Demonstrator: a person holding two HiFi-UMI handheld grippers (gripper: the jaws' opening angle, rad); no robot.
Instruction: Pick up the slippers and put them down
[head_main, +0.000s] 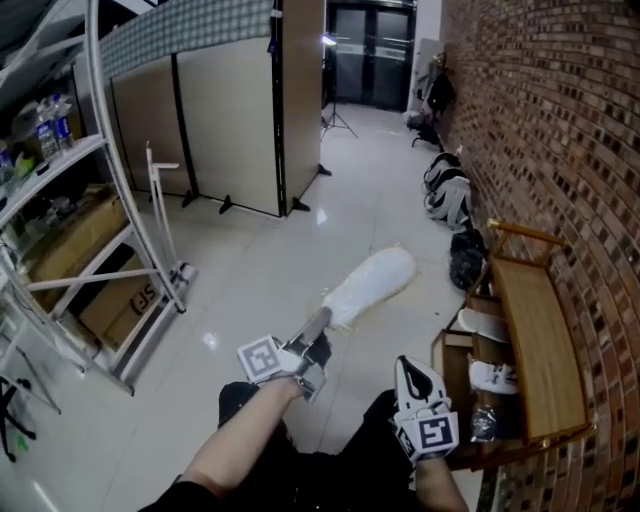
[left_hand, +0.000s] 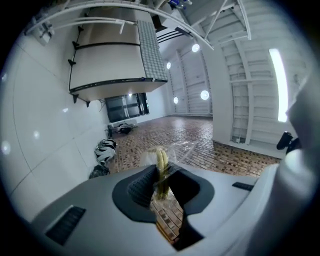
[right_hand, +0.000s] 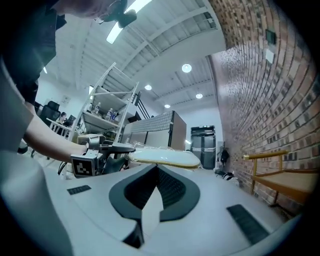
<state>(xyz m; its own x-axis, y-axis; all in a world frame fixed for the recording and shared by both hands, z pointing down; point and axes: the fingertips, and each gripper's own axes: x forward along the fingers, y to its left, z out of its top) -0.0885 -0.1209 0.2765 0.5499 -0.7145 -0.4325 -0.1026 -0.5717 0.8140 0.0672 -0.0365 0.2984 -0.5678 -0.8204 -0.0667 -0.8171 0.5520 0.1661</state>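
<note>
A white slipper (head_main: 372, 283) wrapped in clear plastic hangs in the air over the tiled floor, held by its near end. My left gripper (head_main: 321, 323) is shut on it. In the left gripper view the slipper's yellowish edge (left_hand: 161, 161) and crinkled plastic stand pinched between the dark pads of that gripper (left_hand: 161, 181). My right gripper (head_main: 412, 377) is lower and to the right, its jaws together with nothing in them. The right gripper view looks past its closed jaws (right_hand: 155, 172) at the slipper (right_hand: 165, 157) and the left gripper (right_hand: 107, 149).
A low wooden rack (head_main: 535, 350) stands against the brick wall at the right, with white slippers (head_main: 493, 376) on its lower shelf. Bags (head_main: 447, 195) lie along the wall. Metal shelving (head_main: 70, 250) with cardboard boxes is at the left, and partition panels (head_main: 230, 120) are behind.
</note>
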